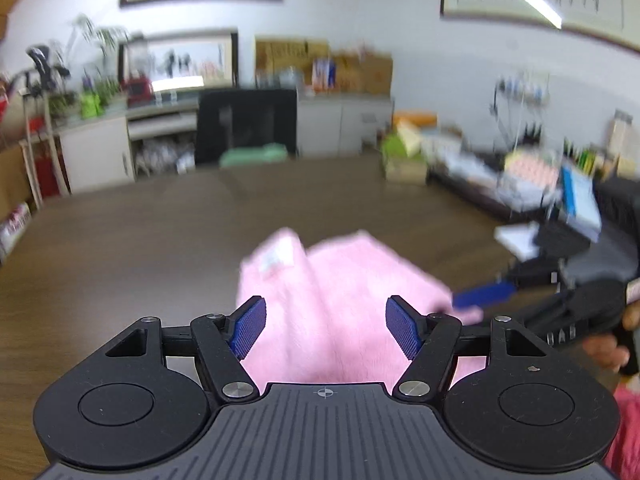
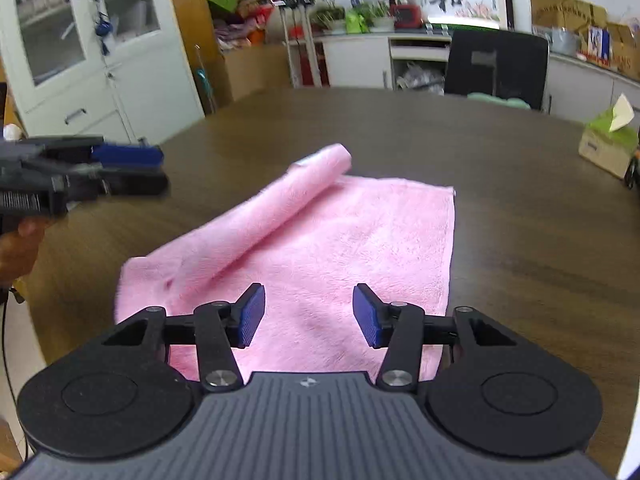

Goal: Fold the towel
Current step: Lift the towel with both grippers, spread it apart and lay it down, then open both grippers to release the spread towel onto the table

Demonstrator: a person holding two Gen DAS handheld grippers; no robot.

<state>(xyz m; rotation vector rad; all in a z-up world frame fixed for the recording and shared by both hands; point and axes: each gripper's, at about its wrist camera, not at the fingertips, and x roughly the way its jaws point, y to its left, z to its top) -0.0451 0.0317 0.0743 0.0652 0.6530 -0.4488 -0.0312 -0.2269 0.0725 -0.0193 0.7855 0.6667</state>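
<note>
My worry is the loose flap: the towel (image 2: 320, 240) lies on the table (image 2: 500, 168) with its left edge turned over in a soft roll, and any careless pinch there could drag the whole cloth or grab both layers. My right gripper (image 2: 309, 314) hangs over the near edge, jaws wide apart, holding nothing. My left gripper (image 1: 325, 326) is equally wide and empty, above the towel's left part, though that view is blurred, so I think it's clear of the cloth.
</note>
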